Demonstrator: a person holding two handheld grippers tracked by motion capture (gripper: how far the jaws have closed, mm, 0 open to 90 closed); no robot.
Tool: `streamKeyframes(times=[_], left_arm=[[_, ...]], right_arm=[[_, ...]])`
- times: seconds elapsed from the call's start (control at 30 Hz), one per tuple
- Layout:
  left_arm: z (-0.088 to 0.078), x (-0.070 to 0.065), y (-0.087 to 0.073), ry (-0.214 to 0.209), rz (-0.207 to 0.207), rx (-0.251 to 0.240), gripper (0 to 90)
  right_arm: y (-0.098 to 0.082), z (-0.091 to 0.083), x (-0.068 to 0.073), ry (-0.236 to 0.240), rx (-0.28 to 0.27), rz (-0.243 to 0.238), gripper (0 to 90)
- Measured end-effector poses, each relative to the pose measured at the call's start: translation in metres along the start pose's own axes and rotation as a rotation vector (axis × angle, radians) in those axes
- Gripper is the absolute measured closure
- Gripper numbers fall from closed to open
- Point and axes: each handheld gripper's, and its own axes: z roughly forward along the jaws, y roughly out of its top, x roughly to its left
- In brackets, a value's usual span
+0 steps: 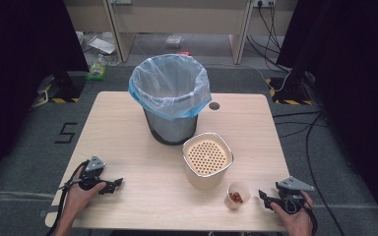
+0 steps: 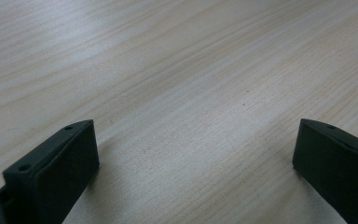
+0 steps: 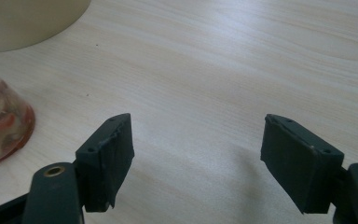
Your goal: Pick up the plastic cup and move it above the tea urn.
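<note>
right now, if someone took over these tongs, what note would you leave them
Left tongs: open, empty, low over the table at its near left.
Right tongs: open, empty, near right, just beside the small cup of reddish bits.
The perforated-top container stands mid-table, behind the cup; the lined bin stands behind that.
Done: nothing gripped so far, the cup upright and still full.
Left: probably grip the cup with the right tongs and empty it, likely onto the container or into the bin.

Cup cut off at frame edge
</note>
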Motion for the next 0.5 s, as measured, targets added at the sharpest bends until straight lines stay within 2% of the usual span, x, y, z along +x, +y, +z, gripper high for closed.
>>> streamKeyframes(times=[0.13, 0.17, 0.23, 0.27, 0.4, 0.5], left_arm=[[0.000, 0.000, 0.000, 0.000, 0.000, 0.000, 0.0], [0.000, 0.000, 0.000, 0.000, 0.000, 0.000, 0.0], [0.000, 0.000, 0.000, 0.000, 0.000, 0.000, 0.0], [0.000, 0.000, 0.000, 0.000, 0.000, 0.000, 0.0], [0.000, 0.000, 0.000, 0.000, 0.000, 0.000, 0.0], [0.000, 0.000, 0.000, 0.000, 0.000, 0.000, 0.0]], right_arm=[[0.001, -0.002, 0.001, -0.002, 0.006, -0.005, 27.8], [0.003, -0.006, 0.003, 0.005, 0.000, 0.013, 30.4], [0.005, -0.007, 0.003, 0.006, 0.001, 0.008, 32.3], [0.008, -0.011, 0.005, 0.029, -0.003, 0.020, 35.5], [0.015, -0.015, 0.012, 0.033, 0.003, 0.005, 37.3], [0.022, -0.019, 0.017, 0.040, -0.016, -0.013, 37.8]])
